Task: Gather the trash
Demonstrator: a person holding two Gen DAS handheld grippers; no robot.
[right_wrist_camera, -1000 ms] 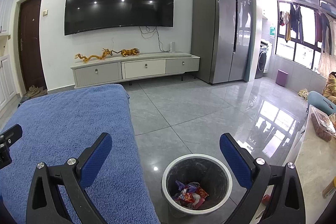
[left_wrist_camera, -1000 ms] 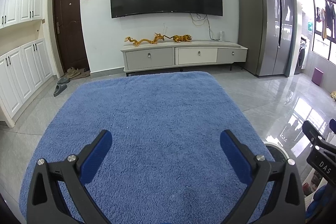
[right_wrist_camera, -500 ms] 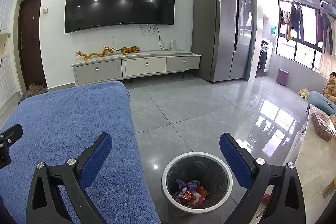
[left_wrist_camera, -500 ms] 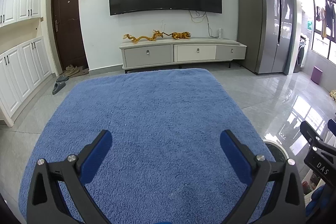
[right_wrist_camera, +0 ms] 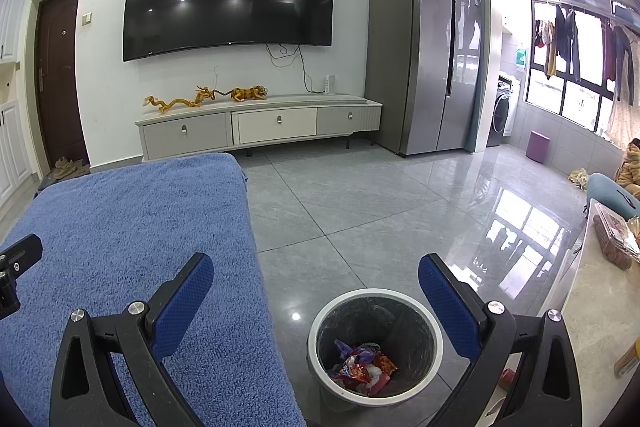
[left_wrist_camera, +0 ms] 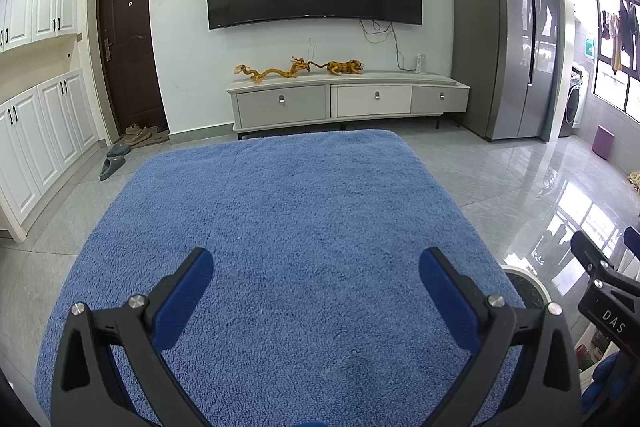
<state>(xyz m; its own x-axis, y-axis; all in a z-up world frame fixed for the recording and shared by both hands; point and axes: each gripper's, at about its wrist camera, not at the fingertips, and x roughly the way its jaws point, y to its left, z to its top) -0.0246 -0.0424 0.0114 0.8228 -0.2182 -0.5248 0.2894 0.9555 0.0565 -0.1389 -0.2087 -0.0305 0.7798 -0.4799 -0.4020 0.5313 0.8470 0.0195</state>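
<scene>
A tabletop covered by a blue towel [left_wrist_camera: 288, 227] stands on grey glossy floor tiles [right_wrist_camera: 360, 211]. Directly on the floor beside it stands a white-rimmed trash bin [right_wrist_camera: 375, 343] holding what appear to be crumpled wrappers [right_wrist_camera: 362, 367]; slippers [left_wrist_camera: 114, 163] lie near the door.

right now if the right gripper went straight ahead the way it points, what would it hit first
Probably nothing nearby. The right gripper, jaws open and empty, points over the bare grey tiled floor toward the white TV cabinet. The round white-rimmed trash bin sits below that line. Depth is hard to judge.
</scene>
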